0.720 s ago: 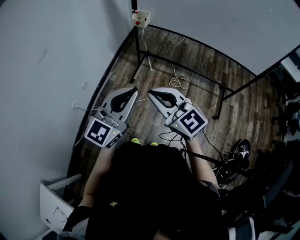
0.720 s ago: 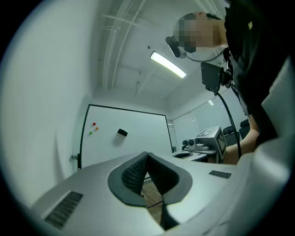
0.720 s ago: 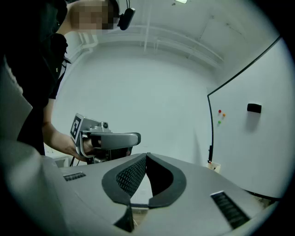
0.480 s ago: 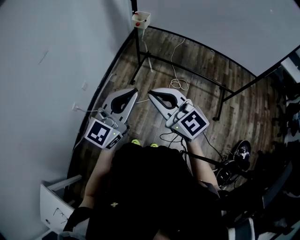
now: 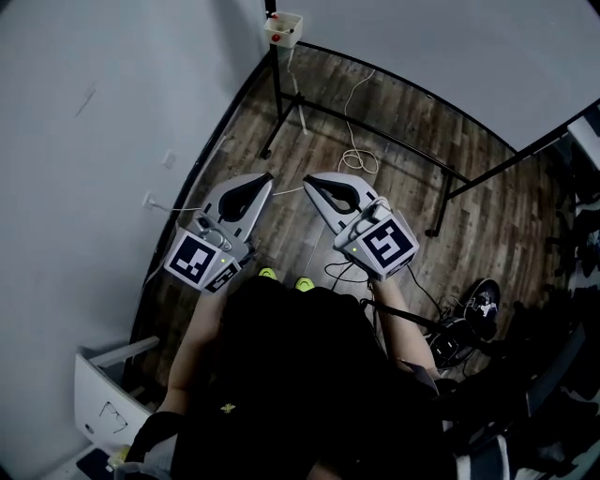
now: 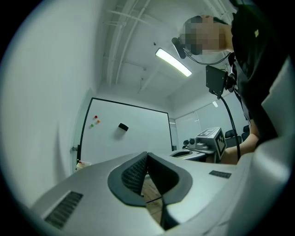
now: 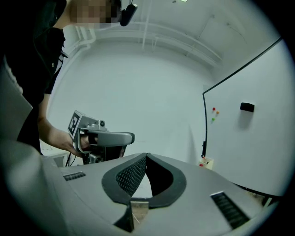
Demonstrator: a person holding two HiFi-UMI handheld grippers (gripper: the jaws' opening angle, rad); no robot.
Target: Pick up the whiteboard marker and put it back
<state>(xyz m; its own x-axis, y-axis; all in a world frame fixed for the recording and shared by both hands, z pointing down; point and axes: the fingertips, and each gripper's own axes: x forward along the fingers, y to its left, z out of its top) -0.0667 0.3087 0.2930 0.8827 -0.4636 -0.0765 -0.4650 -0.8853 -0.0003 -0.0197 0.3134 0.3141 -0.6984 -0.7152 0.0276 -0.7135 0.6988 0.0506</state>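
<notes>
The head camera looks steeply down from above the person onto the floor [image 5: 403, 178]. The left gripper [image 5: 266, 176] and right gripper [image 5: 307, 178] are close below it, and a small tray [image 5: 283, 28] sits at the far edge. Each gripper camera rides just behind its own fingers [image 6: 133, 173] and faces level toward the far whiteboard [image 6: 129, 131]. Both gripper views share that board and the tray, and each catches the other gripper at its side.
</notes>
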